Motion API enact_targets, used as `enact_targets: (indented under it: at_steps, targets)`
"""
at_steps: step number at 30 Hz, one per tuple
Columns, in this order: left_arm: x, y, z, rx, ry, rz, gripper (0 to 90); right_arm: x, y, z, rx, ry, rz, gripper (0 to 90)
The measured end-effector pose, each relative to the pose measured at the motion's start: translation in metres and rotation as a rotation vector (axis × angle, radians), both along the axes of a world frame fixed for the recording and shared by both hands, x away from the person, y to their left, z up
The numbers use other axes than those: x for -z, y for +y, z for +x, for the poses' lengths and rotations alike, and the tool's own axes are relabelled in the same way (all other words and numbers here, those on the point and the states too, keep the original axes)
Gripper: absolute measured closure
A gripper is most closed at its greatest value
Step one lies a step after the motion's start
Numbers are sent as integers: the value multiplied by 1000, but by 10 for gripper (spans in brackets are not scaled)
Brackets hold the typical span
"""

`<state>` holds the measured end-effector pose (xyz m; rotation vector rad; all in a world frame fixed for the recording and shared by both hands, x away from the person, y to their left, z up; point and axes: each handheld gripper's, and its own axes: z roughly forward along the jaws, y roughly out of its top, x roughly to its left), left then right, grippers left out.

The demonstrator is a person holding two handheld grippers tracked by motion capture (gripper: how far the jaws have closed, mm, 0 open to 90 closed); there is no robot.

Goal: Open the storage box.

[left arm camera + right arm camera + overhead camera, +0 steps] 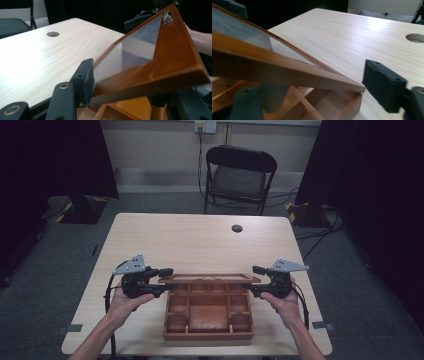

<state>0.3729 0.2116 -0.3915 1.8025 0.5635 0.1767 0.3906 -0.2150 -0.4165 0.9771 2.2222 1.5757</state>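
Two grippers at the raised lid of a wooden box, high view.

Box (208,311) sits on the near half of the table (165,237), open, divided into compartments, a larger one at near centre. Lid (210,278) stands tilted up along the far edge. Left gripper (165,280) at the lid's left end, right gripper (252,281) at its right end, jaws pointing inward at each other; whether pads press on the lid cannot be told from here. A hand holds each gripper, forearms entering from the bottom. Cables trail back from both. Dark hole (237,228) in the tabletop far right. Black folding chair (239,177) beyond the table, dark curtains both sides.
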Motion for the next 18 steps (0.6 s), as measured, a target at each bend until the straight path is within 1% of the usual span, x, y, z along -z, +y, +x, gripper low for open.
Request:
enact_targets:
  at_steps: [1, 2, 3, 4, 5, 6, 7, 8, 10, 13, 14, 17, 18]
  targets:
    - [1, 2, 2, -10, 0, 3, 467, 0, 2, 2, -14, 3, 7, 281]
    - [2, 3, 4, -21, 10, 1, 466, 0, 3, 4, -22, 5, 12, 294]
    - [3, 5, 6, -27, 14, 1, 466, 0, 4, 6, -23, 9, 15, 300]
    - [4, 7, 8, -31, 14, 3, 466, 1, 5, 8, -29, 12, 18, 325]
    - [6, 9, 10, -34, 19, -3, 466, 2, 8, 11, -47, 18, 24, 373]
    - [8, 10, 12, -42, 32, -11, 468, 2, 10, 12, -46, 17, 21, 375]
    - [8, 10, 12, -42, 32, -11, 473, 2, 10, 12, -46, 17, 21, 375]
    - [9, 11, 13, -40, 30, 4, 473, 2, 10, 13, -51, 18, 18, 377]
    - [10, 10, 16, -49, 28, 13, 490, 1, 10, 15, -56, 22, 22, 385]
    - [12, 9, 21, -62, 28, 3, 502, -1, 10, 18, -55, 23, 29, 400]
    - [14, 9, 25, -75, 33, -7, 506, -1, 11, 21, -49, 20, 37, 408]
    - [15, 9, 28, -78, 35, -9, 504, -2, 11, 24, -45, 21, 48, 415]
    - [17, 9, 30, -84, 40, -16, 504, -1, 11, 26, -47, 24, 56, 416]
